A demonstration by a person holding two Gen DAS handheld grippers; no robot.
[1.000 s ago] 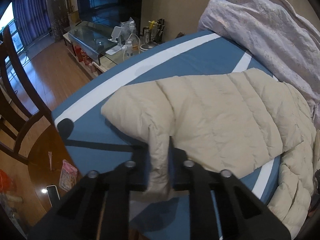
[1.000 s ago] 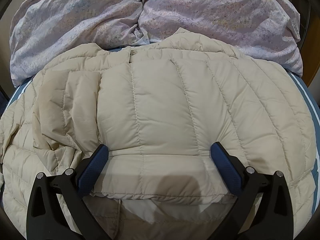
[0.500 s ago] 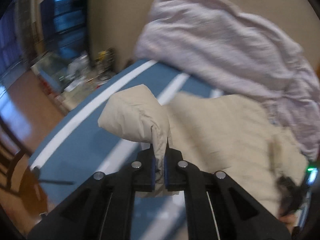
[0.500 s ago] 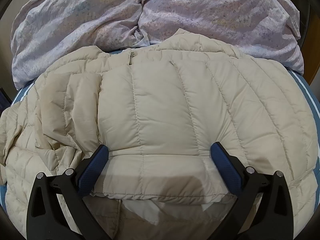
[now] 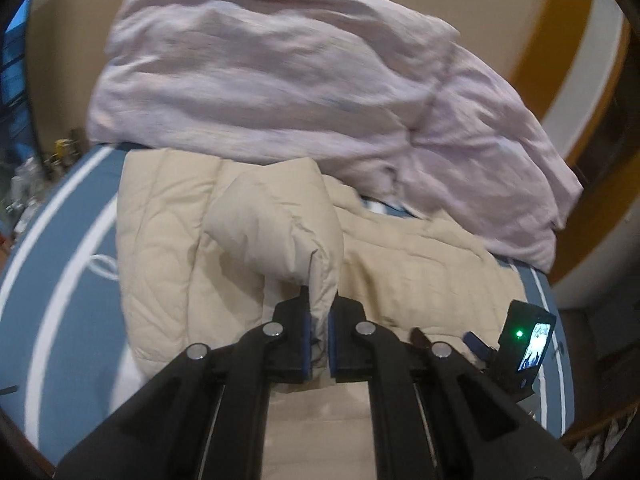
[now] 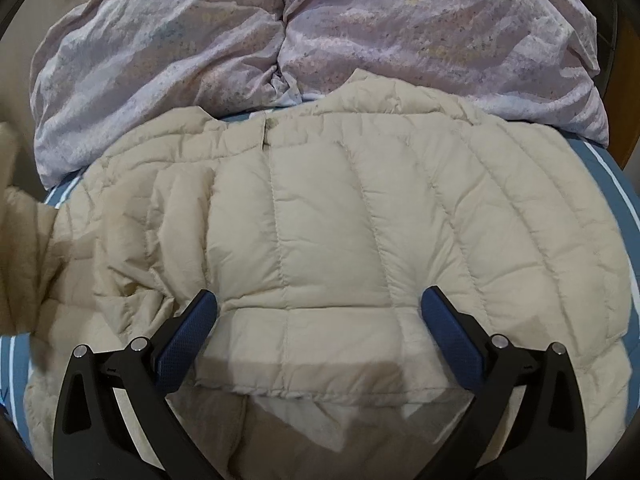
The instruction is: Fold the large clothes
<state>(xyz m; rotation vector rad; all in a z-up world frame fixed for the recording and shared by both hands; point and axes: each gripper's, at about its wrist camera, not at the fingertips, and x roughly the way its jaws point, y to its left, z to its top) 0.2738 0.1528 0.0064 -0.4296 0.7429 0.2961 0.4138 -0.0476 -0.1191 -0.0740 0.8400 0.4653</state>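
Left tongs (image 5: 318, 336) pinch jacket (image 6: 340, 232) sleeve (image 5: 280, 216); right tongs (image 6: 320, 332) gape wide, empty.

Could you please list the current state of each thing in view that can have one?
Left tool: shut on the sleeve.
Right tool: open, over the down jacket.
Sleeve: lifted, folding inward.
Down jacket: spread on the bed.
Duvet: bunched behind it.

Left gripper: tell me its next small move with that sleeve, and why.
Probably carry the sleeve a little further over the jacket body, then lower it flat and let go. The left gripper is shut on the cuff, holding it raised above the quilted panels, so the fold is not yet laid. The right gripper is open over the hem, free to steady it.
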